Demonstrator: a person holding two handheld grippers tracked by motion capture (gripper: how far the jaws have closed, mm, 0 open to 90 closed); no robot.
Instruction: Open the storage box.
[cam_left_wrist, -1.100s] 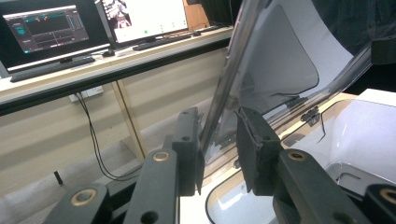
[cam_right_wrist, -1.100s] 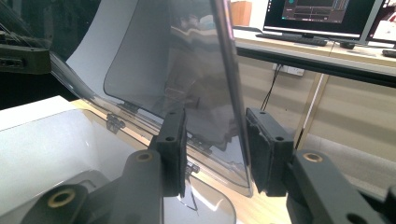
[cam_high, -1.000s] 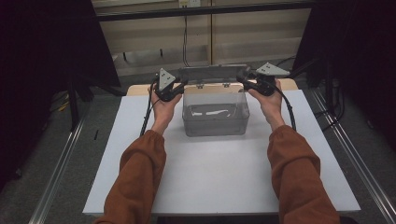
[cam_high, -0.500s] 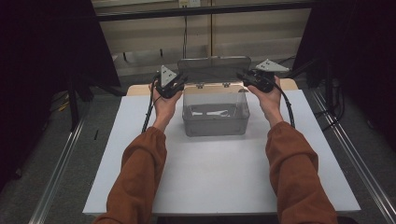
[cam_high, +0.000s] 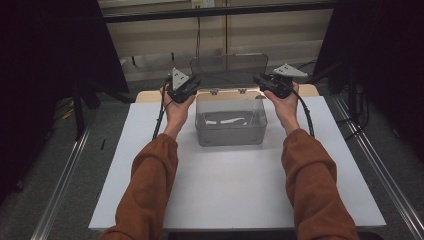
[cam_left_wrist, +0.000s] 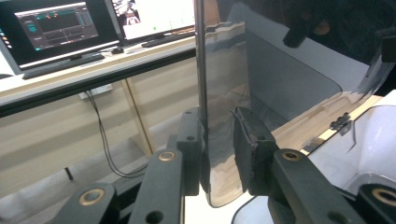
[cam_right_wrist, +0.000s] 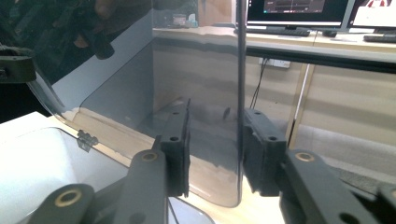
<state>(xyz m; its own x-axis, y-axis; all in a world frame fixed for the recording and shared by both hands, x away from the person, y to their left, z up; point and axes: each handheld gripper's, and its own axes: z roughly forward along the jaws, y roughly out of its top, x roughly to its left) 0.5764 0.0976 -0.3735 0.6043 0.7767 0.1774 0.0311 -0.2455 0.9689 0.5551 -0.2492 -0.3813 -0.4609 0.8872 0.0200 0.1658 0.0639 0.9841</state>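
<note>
A clear plastic box (cam_high: 230, 131) stands at the far middle of the white table top (cam_high: 225, 190), with a pale object (cam_high: 227, 120) lying in it. Its hinged lid (cam_high: 227, 70) stands upright behind it. My left gripper (cam_high: 192, 86) is at the lid's left edge and my right gripper (cam_high: 261, 82) at its right edge. In the left gripper view the jaws of the left gripper (cam_left_wrist: 218, 149) straddle the lid (cam_left_wrist: 280, 79): one pad touches it, the other stands off. In the right gripper view the right gripper (cam_right_wrist: 215, 144) likewise straddles the lid (cam_right_wrist: 196, 70), with a gap on one side.
Behind the table runs a wooden shelf with monitors (cam_left_wrist: 56, 28) and a keyboard. Metal rails (cam_high: 65, 185) line the floor on both sides of the table. Dark curtains hang at left and right. The near half of the table top is bare.
The lid has swung up from a low tilt to upright. Both grippers rose and moved back with its side edges.
</note>
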